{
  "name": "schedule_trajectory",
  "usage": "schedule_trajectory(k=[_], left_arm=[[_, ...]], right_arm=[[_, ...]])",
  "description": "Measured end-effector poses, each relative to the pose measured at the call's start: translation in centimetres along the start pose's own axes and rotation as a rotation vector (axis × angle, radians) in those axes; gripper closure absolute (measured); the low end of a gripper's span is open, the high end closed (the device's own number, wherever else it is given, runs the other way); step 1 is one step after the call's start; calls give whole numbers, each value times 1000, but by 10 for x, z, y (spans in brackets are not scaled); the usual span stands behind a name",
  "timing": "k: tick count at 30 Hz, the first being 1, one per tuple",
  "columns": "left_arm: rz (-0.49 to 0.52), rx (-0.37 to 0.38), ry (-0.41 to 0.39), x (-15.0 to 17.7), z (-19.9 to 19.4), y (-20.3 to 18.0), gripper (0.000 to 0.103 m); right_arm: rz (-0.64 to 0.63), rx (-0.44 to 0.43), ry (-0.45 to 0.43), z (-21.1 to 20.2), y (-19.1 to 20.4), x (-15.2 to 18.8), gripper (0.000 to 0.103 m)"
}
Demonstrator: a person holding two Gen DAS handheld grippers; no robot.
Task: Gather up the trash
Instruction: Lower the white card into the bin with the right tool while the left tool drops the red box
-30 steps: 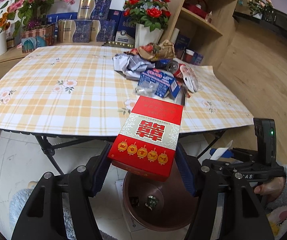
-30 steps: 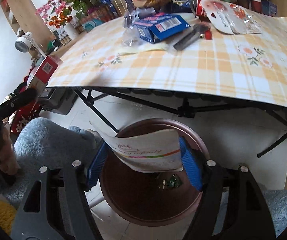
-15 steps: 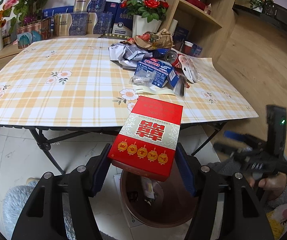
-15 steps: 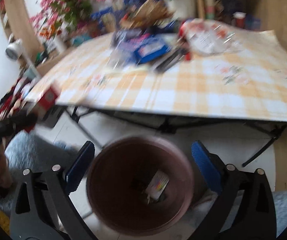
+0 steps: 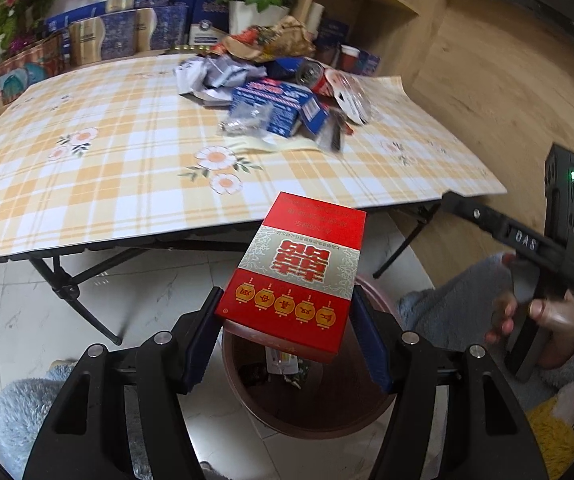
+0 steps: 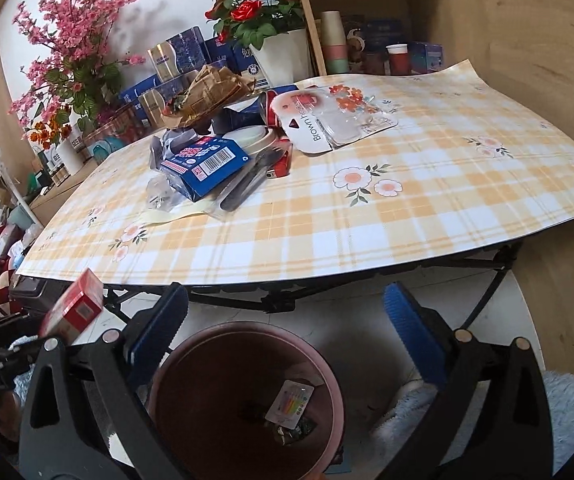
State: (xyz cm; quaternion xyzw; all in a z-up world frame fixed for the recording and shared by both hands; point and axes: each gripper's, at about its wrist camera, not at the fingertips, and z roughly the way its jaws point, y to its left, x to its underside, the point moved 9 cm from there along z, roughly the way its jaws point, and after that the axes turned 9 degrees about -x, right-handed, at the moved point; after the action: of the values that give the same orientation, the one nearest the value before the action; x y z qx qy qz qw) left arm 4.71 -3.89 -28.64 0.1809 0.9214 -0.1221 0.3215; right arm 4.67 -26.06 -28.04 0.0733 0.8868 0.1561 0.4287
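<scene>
Red carton (image 5: 301,272), gold-lettered: clamped between the pads of the left gripper (image 5: 287,332), held above the brown bin (image 5: 307,412) on the floor beside the tabletop (image 5: 87,184). Right gripper (image 6: 287,332): jaws at full spread, nothing between them, poised over the same bin; small printed wrapper (image 6: 290,402) lying at the bottom. Remaining trash (image 6: 215,148): heaped at the far side of the tabletop. Step in hand, by appearance: dropping the carton. Next move: release over the bin mouth, then a reach back to the heap.

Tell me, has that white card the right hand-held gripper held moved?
Yes. The white card has dropped from the now open right hand-held gripper into the brown bin.
</scene>
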Motion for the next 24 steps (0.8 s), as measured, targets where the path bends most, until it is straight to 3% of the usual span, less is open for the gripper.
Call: schedule_trajectory(k=[7,13,18,24], left_arm=[[104,22,52,11,10,-23,41],[123,22,94,18,20,-27,39],[99,3,95,17,21,-20,27],[36,-81,82,13,20,-2,15]], right_arm=[[23,0,2,-1,-4,1,6],[32,-2,4,0,-6,1,6],[27,-3,6,0,-6,2,6],[20,-4,17,2,-4,4,6]])
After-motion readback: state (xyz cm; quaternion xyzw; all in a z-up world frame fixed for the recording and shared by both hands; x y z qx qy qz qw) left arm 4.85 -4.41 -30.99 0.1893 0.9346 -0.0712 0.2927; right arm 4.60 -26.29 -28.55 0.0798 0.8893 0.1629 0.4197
